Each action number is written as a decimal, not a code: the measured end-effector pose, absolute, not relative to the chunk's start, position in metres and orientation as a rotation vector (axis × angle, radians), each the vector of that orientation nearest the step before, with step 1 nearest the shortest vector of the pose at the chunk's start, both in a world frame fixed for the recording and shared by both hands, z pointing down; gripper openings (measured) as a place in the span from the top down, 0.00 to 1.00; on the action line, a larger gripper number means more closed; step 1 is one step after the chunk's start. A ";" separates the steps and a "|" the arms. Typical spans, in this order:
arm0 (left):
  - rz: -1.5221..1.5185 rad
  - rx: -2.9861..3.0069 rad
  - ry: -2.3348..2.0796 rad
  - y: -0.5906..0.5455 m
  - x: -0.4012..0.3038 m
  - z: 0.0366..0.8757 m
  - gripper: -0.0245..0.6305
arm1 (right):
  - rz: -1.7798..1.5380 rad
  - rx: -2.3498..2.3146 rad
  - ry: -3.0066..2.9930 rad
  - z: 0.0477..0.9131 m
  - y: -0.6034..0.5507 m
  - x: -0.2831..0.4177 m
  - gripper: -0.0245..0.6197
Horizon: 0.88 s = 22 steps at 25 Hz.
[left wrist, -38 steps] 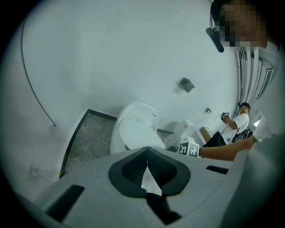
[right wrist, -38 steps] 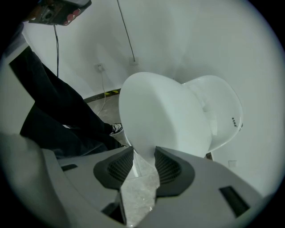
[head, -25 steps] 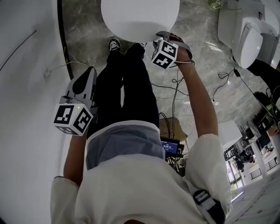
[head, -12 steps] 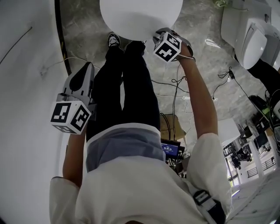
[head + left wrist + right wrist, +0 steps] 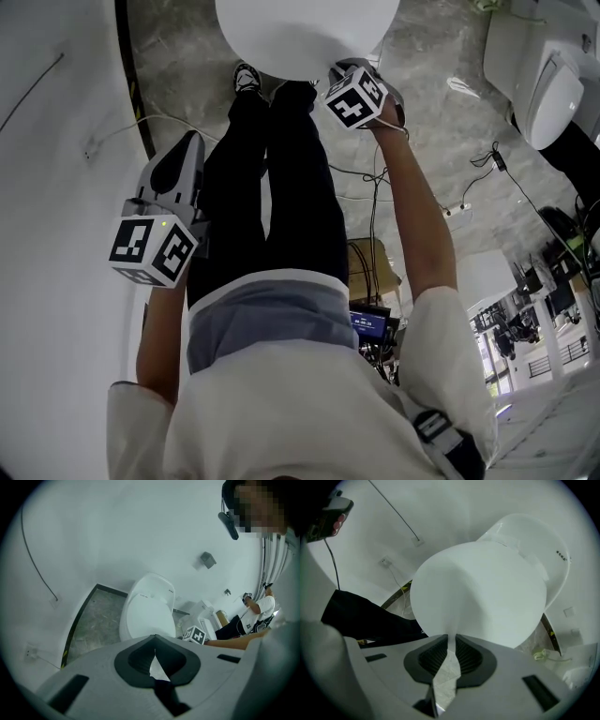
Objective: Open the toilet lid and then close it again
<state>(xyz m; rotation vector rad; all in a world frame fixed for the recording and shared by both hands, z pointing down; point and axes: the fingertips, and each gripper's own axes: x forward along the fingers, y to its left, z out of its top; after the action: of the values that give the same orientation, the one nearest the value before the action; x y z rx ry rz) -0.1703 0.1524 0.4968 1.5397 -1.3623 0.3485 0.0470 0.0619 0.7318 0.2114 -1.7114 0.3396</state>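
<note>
White toilet lid (image 5: 478, 597) — tiny dark print (image 5: 563, 557) on the toilet body (image 5: 534, 531) behind, illegible

Grey marble floor (image 5: 441, 131), bordered at the left by a black strip (image 5: 131, 84) and a white wall (image 5: 56, 234). Black cables (image 5: 375, 187) (loosely tangled) trail across the floor. A second toilet (image 5: 548, 75) stands at the upper right. Black trousers (image 5: 281, 187), one shoe (image 5: 247, 77) and a small lit screen (image 5: 370, 322) at the person's waist are in the centre.

Head view steeply down, right gripper view near shared toilet lid (image 5: 478, 592), left farther
</note>
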 end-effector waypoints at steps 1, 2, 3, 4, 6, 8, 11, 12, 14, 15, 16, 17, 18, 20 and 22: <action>0.352 1.539 -1.362 0.152 -0.171 0.498 0.95 | 0.343 0.225 -1.709 0.735 0.062 0.048 0.88; 0.355 1.537 -1.362 0.150 -0.171 0.499 0.95 | 0.344 0.236 -1.707 0.737 0.062 0.048 0.88; 0.358 1.536 -1.363 0.149 -0.172 0.500 0.95 | 0.347 0.245 -1.704 0.740 0.063 0.048 0.88; 0.361 1.533 -1.363 0.148 -0.172 0.500 0.95 | 0.350 0.253 -1.702 0.742 0.063 0.048 0.89; 0.366 1.529 -1.361 0.147 -0.172 0.502 0.95 | 0.364 0.272 -1.697 0.747 0.064 0.049 0.89; 0.365 1.526 -1.356 0.144 -0.171 0.503 0.95 | 0.387 0.297 -1.694 0.752 0.062 0.051 0.89; 0.366 1.525 -1.351 0.141 -0.171 0.503 0.95 | 0.423 0.318 -1.692 0.760 0.058 0.052 0.90; 0.370 1.524 -1.350 0.141 -0.170 0.503 0.95 | 0.427 0.319 -1.690 0.763 0.058 0.053 0.91; 0.378 1.520 -1.346 0.141 -0.169 0.504 0.95 | 0.429 0.317 -1.687 0.768 0.060 0.054 0.91; 0.381 1.519 -1.343 0.140 -0.168 0.505 0.95 | 0.432 0.320 -1.687 0.771 0.060 0.054 0.91; 0.383 1.519 -1.340 0.139 -0.168 0.506 0.95 | 0.440 0.328 -1.689 0.773 0.058 0.054 0.91; 0.384 1.521 -1.337 0.137 -0.168 0.507 0.95 | 0.452 0.340 -1.692 0.774 0.056 0.052 0.92; 0.384 1.521 -1.333 0.136 -0.168 0.507 0.95 | 0.467 0.352 -1.693 0.776 0.054 0.051 0.92; 0.383 1.519 -1.326 0.137 -0.167 0.507 0.95 | 0.496 0.364 -1.688 0.778 0.053 0.051 0.92; 0.388 1.521 -1.320 0.137 -0.167 0.507 0.95 | 0.506 0.372 -1.689 0.778 0.054 0.050 0.92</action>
<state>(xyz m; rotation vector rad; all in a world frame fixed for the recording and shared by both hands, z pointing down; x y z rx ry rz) -0.1666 0.1367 0.5067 1.5210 -1.3196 0.3876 0.0496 0.0539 0.7782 0.3721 -1.6890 0.5059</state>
